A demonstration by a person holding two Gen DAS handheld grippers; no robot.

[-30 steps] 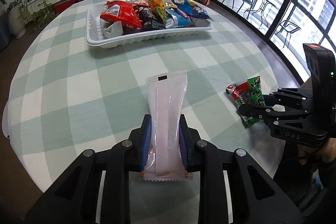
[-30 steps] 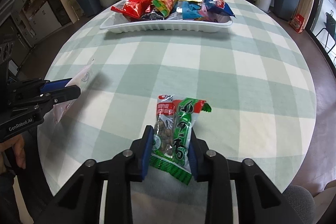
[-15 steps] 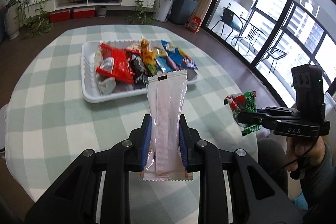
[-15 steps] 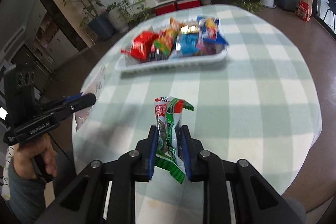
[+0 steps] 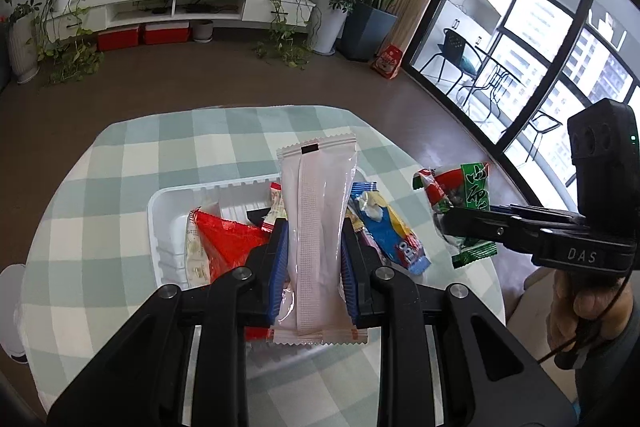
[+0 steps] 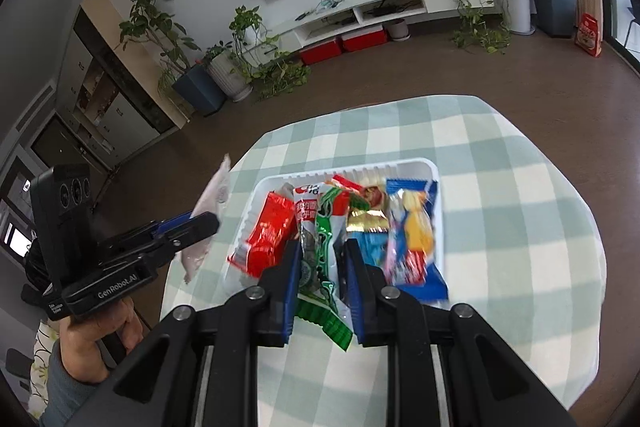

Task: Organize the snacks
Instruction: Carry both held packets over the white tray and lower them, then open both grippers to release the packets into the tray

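L gripper point(image 5: 314, 263) clamped on white pkt point(image 5: 318, 227), R gripper point(image 6: 320, 267) clamped on green pkt point(image 6: 322, 251); both above tray point(image 6: 434, 175). Lower into gaps b4 opening fingers, one at a time.

**Round table with one tray on it**

The round table point(image 6: 500, 187) wears a cloth in pale green and white checks. Directly on it lies a white tray point(image 6: 408, 166), near the middle. The tray holds snack packets: a red one at 9 o'clock, a blue one at 3 o'clock.
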